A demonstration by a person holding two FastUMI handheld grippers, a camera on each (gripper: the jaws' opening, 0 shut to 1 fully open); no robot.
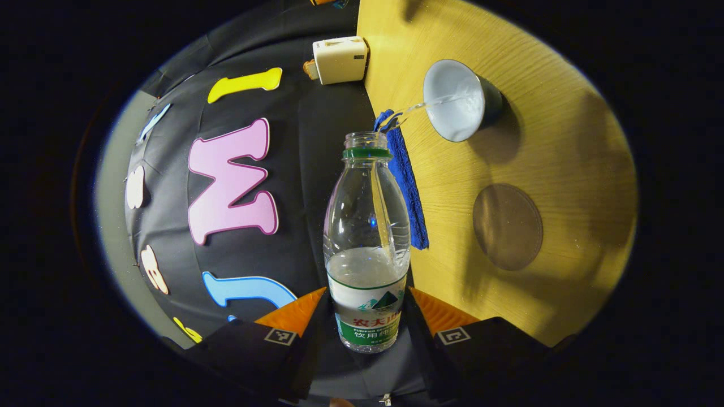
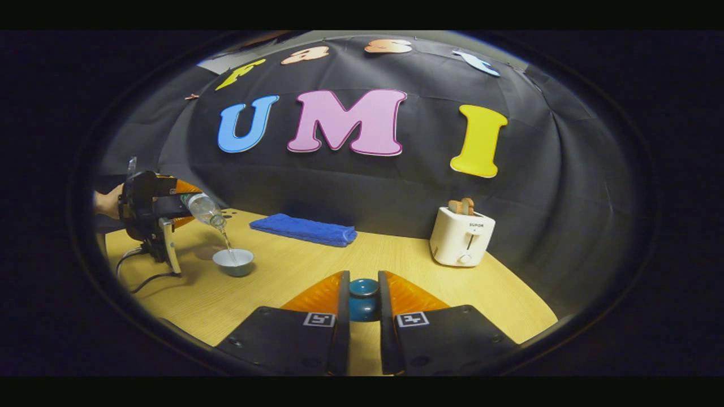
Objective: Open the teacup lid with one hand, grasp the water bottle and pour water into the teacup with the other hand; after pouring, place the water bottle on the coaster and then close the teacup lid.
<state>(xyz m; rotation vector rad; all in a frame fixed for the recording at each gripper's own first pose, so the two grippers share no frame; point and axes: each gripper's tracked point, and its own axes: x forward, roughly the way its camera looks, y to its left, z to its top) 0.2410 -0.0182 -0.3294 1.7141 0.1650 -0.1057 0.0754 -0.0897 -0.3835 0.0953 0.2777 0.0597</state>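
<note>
Water bottle (image 1: pixel 367 249) sits clamped between both fingers of my left claw (image 1: pixel 366 308), tipped toward the teacup (image 1: pixel 455 102), and a thin stream runs from its open mouth into the cup. I see the teacup uncovered on the desk (image 1: pixel 543 68), with the round coaster (image 1: pixel 507 226) bare beside it. My right claw (image 2: pixel 363 302) is closed on the dark blue teacup lid (image 2: pixel 363 299), held above the desk, well apart from the cup. A blue towel (image 2: pixel 305 229) and a white toaster (image 2: pixel 461 237) stand along the back.
</note>
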